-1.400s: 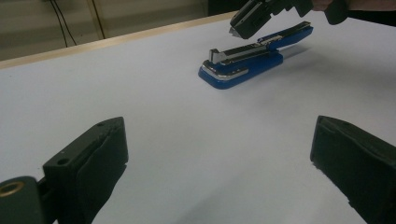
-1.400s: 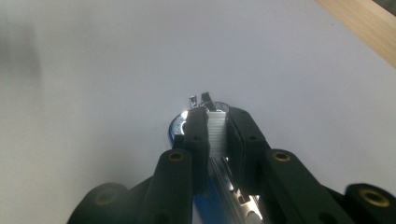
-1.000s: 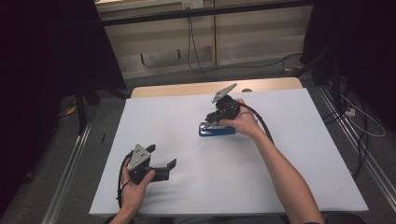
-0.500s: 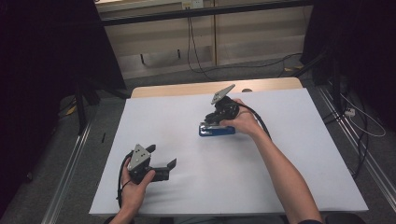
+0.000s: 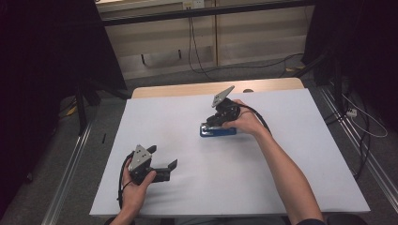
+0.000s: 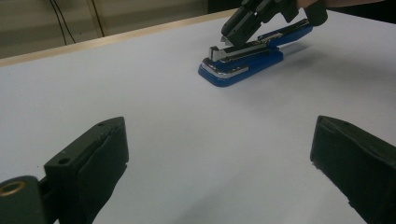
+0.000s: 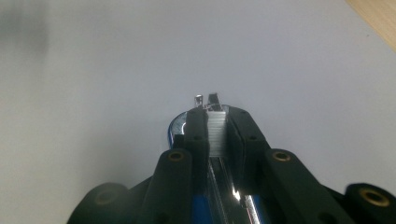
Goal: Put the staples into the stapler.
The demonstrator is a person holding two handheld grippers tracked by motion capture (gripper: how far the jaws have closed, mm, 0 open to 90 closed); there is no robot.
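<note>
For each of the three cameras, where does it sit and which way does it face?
High view: above the person's side, looking forward and down on the white table; both forearms, left gripper, right gripper.
Left gripper view: on the left gripper, looking across the table at the blue stapler; open fingers.
Right gripper view: on the right gripper, fingers shut on a strip of staples.
Shared: all show the stapler.

The room around the table point(image 5: 291, 187) is dark, while its white top is evenly and softly lit from above. Shadows are faint and short. In the right gripper view, near fingers point(image 7: 196, 135) blur slightly and chrome glints; the far corner dims to grey. Overall the pictures are grainy
</note>
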